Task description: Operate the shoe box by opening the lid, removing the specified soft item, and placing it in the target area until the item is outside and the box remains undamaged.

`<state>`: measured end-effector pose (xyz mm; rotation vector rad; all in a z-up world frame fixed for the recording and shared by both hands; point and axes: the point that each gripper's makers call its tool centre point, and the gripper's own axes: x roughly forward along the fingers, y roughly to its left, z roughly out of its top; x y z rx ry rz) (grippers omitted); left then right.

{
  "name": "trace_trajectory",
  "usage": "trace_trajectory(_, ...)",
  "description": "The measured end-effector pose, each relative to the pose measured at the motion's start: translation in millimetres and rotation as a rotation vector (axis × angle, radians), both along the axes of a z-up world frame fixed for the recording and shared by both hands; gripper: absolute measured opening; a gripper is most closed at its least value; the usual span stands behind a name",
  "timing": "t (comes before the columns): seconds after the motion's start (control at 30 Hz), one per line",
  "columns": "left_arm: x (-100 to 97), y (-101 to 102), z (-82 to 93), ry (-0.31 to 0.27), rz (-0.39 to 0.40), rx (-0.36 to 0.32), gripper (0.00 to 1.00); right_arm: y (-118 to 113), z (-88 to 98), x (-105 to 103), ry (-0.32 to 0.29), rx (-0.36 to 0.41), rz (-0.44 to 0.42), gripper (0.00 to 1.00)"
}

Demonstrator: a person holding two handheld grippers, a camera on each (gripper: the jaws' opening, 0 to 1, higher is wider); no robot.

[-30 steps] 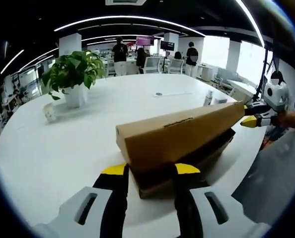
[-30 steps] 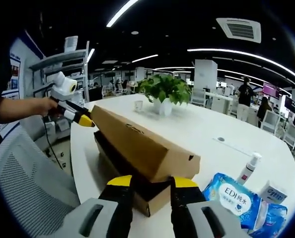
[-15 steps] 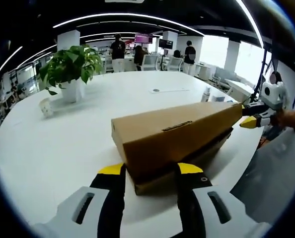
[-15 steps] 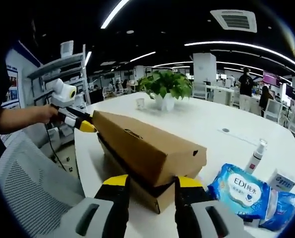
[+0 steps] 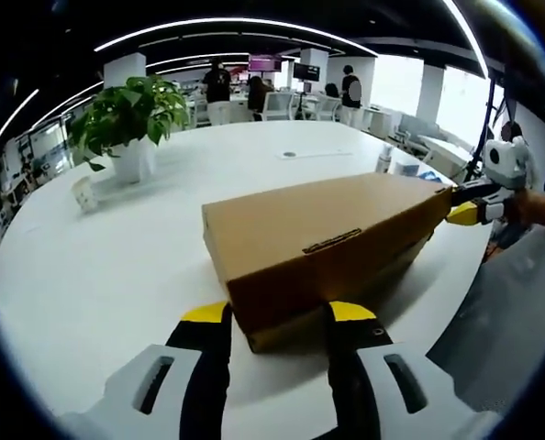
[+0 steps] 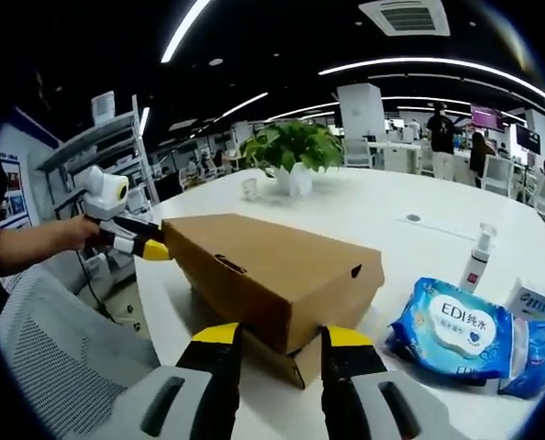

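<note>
A brown cardboard shoe box (image 5: 328,238) lies lengthwise on the white table (image 5: 89,275), its lid down over the base. My left gripper (image 5: 277,312) stands open, its yellow-tipped jaws flanking the box's near end. My right gripper (image 5: 465,213) touches the far end. In the right gripper view the same box (image 6: 272,266) runs away from me, with a sliver of the base showing under the lid's near corner. There my right gripper (image 6: 277,335) is open at that corner, and the left gripper (image 6: 149,249), in a person's hand, meets the far end. The box's inside is hidden.
A blue wet-wipes pack (image 6: 461,330), a white spray bottle (image 6: 479,257) and a small carton (image 6: 529,301) lie right of the box. A potted plant (image 5: 130,115) and a paper cup (image 5: 84,194) stand further back. A grey mesh chair (image 6: 52,348) sits at the table's edge.
The lid has come down: the dark gap between lid and base seen earlier has closed. Both grippers stayed at their ends of the box, and both cameras tilted downward a little.
</note>
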<state>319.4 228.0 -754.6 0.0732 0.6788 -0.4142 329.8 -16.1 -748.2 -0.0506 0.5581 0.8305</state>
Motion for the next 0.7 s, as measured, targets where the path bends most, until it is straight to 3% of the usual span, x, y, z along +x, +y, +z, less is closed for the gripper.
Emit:
trace_trajectory(0.4,-1.7,-1.1,-14.1,0.032,-0.02,0.053,0.4,0.2,-14.2,-1.8,-0.025,-0.075,0.029,0.31)
trace_trajectory(0.7,-3.6,-1.5,-22.8,0.055,-0.023,0.049,0.42,-0.5,-22.1,-0.8,-0.015,-0.09,0.025,0.32)
